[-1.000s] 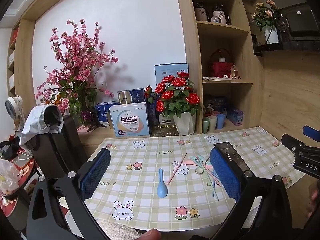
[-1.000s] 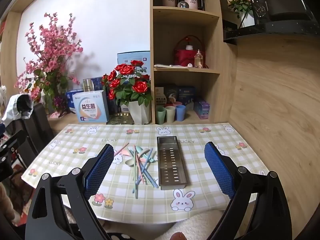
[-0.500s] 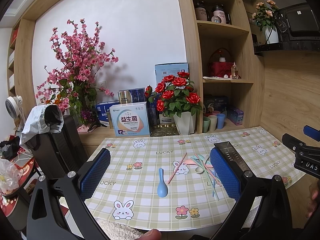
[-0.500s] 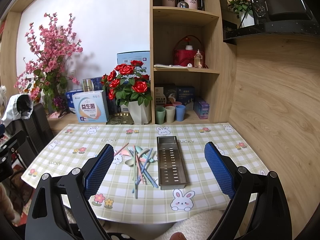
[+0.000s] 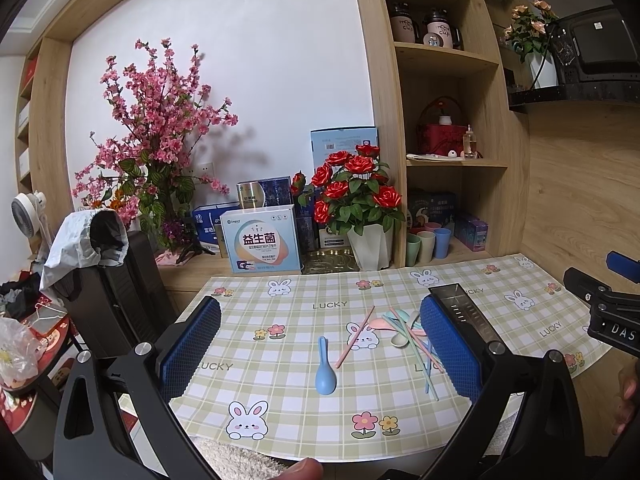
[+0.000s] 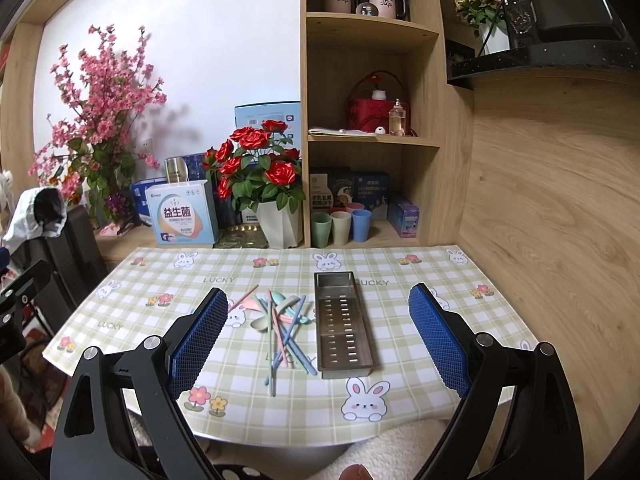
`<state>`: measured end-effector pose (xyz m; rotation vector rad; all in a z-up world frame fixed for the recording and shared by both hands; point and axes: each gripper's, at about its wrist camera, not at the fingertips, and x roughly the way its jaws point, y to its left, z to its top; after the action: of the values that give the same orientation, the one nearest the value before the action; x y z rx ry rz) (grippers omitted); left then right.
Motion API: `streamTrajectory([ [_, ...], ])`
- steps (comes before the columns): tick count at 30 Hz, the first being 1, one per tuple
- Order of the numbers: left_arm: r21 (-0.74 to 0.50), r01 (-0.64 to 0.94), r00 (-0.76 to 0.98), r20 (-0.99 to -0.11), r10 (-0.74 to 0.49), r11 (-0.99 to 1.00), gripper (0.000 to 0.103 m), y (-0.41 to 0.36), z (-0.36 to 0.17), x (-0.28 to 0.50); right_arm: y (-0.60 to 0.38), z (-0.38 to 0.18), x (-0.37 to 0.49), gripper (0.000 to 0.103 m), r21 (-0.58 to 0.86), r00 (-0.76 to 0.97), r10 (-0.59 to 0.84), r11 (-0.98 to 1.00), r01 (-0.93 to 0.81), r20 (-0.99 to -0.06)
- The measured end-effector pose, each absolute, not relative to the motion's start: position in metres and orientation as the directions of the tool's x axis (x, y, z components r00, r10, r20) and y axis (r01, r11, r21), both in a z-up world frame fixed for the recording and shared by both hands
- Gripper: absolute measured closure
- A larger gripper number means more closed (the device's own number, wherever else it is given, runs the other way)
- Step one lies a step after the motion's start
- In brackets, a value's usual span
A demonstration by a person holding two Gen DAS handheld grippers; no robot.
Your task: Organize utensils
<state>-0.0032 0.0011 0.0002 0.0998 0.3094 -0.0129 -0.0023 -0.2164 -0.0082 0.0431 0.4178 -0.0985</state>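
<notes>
Nothing is sorted yet: the metal tray (image 6: 344, 320) is sitting empty toward the desk's (image 6: 400, 412) right edge. The pile of spoons and chopsticks (image 6: 280, 316) is lying just beside its left side, and a blue spoon (image 5: 325, 368) is lying apart, nearer the front edge. The left gripper (image 5: 320, 356) and right gripper (image 6: 318, 344) are hovering, fingers spread wide, holding nothing.

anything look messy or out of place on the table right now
Yes. Pastel chopsticks and spoons lie crisscrossed in a loose heap beside the metal tray, which is empty. A blue spoon lies alone, apart from the heap. Both the left gripper and right gripper are open and hold nothing.
</notes>
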Motion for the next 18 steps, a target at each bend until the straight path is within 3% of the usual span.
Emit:
streamTrajectory([
  [18, 0.095, 0.027, 0.952, -0.306, 0.004, 0.995, 0.005, 0.0073, -0.0056, -0.0075, -0.2154, -0.0081, -0.0047, 0.014, 0.021, 0.91, -0.085, 0.994, 0.103, -0.407],
])
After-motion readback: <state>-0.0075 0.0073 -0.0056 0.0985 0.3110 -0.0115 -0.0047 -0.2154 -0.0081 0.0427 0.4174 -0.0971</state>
